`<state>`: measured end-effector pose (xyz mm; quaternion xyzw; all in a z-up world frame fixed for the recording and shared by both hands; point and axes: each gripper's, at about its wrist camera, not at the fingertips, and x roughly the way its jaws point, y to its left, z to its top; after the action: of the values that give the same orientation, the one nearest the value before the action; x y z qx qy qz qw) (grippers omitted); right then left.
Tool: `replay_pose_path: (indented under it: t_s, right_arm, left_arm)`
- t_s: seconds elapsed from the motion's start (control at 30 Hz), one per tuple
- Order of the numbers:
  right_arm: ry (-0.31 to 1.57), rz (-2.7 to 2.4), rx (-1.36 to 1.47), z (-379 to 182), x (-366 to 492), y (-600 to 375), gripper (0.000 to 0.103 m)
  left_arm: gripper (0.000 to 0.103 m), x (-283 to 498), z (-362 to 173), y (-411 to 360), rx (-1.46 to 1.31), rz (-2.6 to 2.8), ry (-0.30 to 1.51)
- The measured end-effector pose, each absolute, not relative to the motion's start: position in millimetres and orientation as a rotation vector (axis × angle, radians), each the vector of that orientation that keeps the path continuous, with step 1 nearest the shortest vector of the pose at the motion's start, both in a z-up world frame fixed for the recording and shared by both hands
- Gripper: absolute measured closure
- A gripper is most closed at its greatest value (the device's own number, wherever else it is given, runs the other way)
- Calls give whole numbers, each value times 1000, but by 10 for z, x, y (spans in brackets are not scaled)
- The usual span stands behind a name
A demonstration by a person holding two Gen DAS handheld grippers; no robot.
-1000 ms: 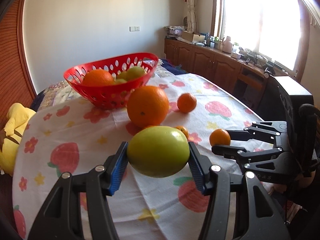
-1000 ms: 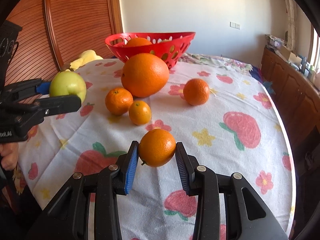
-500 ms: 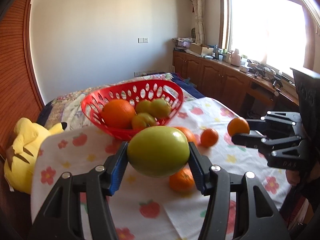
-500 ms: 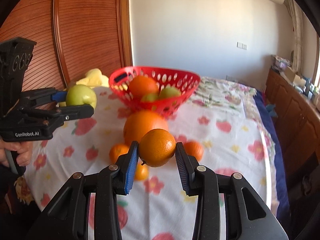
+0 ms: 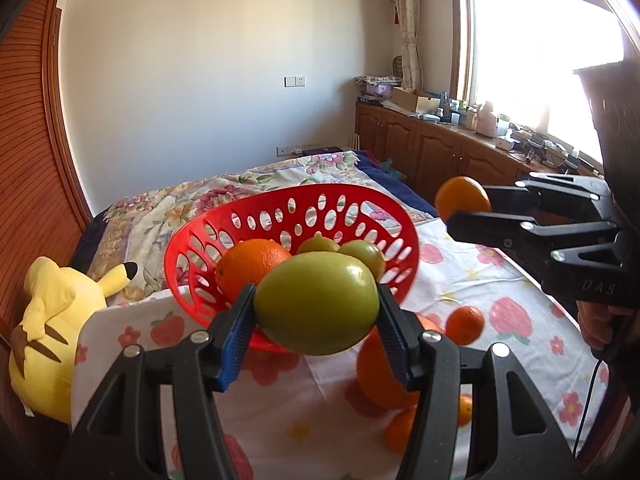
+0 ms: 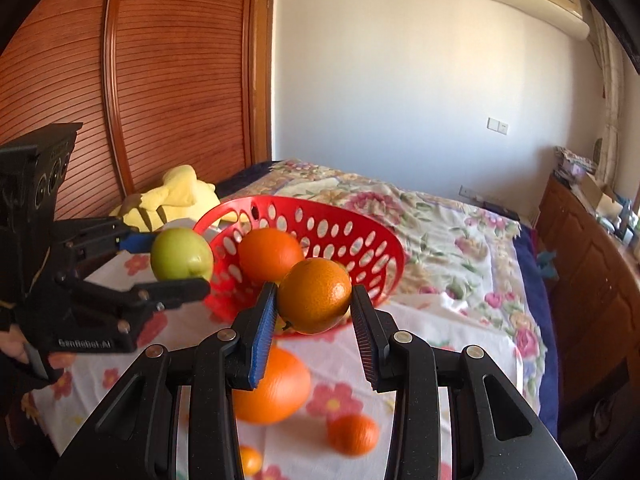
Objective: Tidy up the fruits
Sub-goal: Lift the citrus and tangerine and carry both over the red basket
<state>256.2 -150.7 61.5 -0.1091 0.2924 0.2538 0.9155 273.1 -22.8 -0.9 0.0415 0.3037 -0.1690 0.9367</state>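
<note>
My left gripper (image 5: pixel 316 312) is shut on a green apple (image 5: pixel 317 303), held in the air just in front of the red basket (image 5: pixel 352 204). My right gripper (image 6: pixel 314 304) is shut on a small orange (image 6: pixel 315 295), also near the basket's (image 6: pixel 372 236) front rim. Inside the basket lie an orange (image 5: pixel 250 262) and a couple of green fruits (image 5: pixel 362 254). On the flowered tablecloth (image 5: pixel 520 300) below sit a large orange (image 6: pixel 272 386) and several small oranges (image 6: pixel 354 434). Each gripper shows in the other's view: the right gripper (image 5: pixel 460 204), the left gripper (image 6: pixel 180 256).
A yellow plush toy (image 5: pixel 44 320) lies at the table's left edge. Behind the basket is a bed with a flowered cover (image 6: pixel 440 208). Wooden cabinets (image 5: pixel 440 148) run along the right wall under the window. A person's hand (image 6: pixel 16 346) holds the left gripper's handle.
Both grippers have risen and moved toward the basket with their fruit, from over the loose oranges to just in front of its rim. The grips are unchanged.
</note>
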Motion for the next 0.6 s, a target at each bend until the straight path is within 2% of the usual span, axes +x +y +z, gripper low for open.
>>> replay_pose_path:
  t_s: [0.6]
  right_arm:
    - [717, 575, -273, 303, 3664, -987, 66]
  left_arm:
    - [46, 3311, -250, -96, 76, -320, 669]
